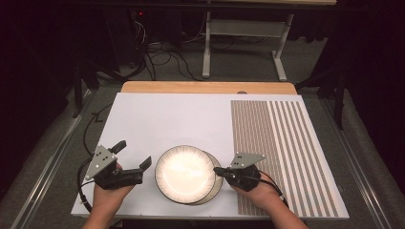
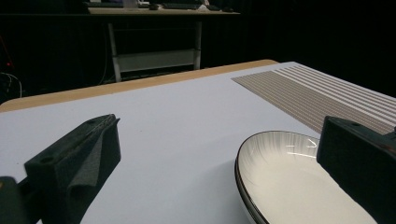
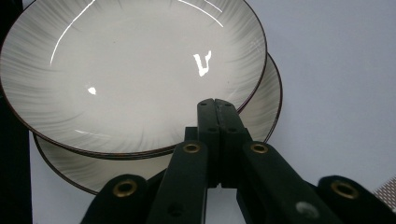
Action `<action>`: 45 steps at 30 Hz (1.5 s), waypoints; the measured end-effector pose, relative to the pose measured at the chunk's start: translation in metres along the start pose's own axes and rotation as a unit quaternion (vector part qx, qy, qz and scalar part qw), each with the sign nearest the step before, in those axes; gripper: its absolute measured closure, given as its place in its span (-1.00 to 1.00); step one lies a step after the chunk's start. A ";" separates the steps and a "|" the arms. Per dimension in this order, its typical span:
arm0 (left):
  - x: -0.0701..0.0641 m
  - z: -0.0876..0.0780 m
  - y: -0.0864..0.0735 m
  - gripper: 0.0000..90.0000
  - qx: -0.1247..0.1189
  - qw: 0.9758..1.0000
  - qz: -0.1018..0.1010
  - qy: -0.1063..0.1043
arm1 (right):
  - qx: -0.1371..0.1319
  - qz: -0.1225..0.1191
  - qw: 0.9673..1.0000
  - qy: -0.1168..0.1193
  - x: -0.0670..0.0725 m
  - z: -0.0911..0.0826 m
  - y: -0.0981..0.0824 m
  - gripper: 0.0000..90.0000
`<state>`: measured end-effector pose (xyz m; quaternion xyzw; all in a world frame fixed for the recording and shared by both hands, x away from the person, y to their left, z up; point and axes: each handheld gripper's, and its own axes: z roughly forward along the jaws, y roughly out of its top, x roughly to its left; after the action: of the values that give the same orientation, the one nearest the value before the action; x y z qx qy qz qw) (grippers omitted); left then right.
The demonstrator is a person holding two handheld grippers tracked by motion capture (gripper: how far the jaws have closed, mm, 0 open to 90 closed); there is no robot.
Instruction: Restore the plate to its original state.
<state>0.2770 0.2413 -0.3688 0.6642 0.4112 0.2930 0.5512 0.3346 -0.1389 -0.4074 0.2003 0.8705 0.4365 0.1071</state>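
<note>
Two round, glossy ceramic plates, pale with fine grey ribbing and dark rims, sit stacked and offset near the table's front edge: the top plate (image 1: 185,172) on the lower plate (image 1: 216,186). The right gripper (image 1: 218,170), jaws pressed together and empty, points at the top plate's rim. The left gripper (image 1: 133,153) stands wide open just left of the plates, on the smooth white sheet (image 1: 162,119) before the striped mat (image 1: 282,143).

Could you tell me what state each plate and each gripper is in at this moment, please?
Top plate: right way up, empty, stacked off-centre on the plate below.
Bottom plate: flat on the table, mostly covered, its edge showing past the top plate on the right gripper's side.
Left gripper: open, jaws wide apart, just left of the plates, holding nothing.
Right gripper: shut, jaws together, tips at the top plate's rim; nothing visibly clamped.
</note>
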 end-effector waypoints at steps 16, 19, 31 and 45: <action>0.000 -0.001 0.001 -1.00 -0.002 1.000 0.001 0.000 | 0.005 0.001 1.000 0.000 0.002 -0.001 0.000 1.00; 0.000 -0.001 0.001 -1.00 -0.002 1.000 0.002 0.000 | 0.008 0.000 1.000 -0.001 0.002 -0.001 0.000 1.00; 0.000 0.000 0.000 -1.00 0.000 1.000 0.000 -0.002 | 0.009 -0.003 1.000 -0.001 0.002 -0.001 0.000 1.00; -0.001 0.000 0.000 -1.00 -0.002 1.000 -0.001 -0.004 | 0.009 0.000 1.000 -0.002 0.002 -0.001 0.000 1.00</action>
<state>0.2764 0.2409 -0.3691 0.6641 0.4090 0.2906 0.5543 0.3326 -0.1388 -0.4074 0.2020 0.8741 0.4286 0.1072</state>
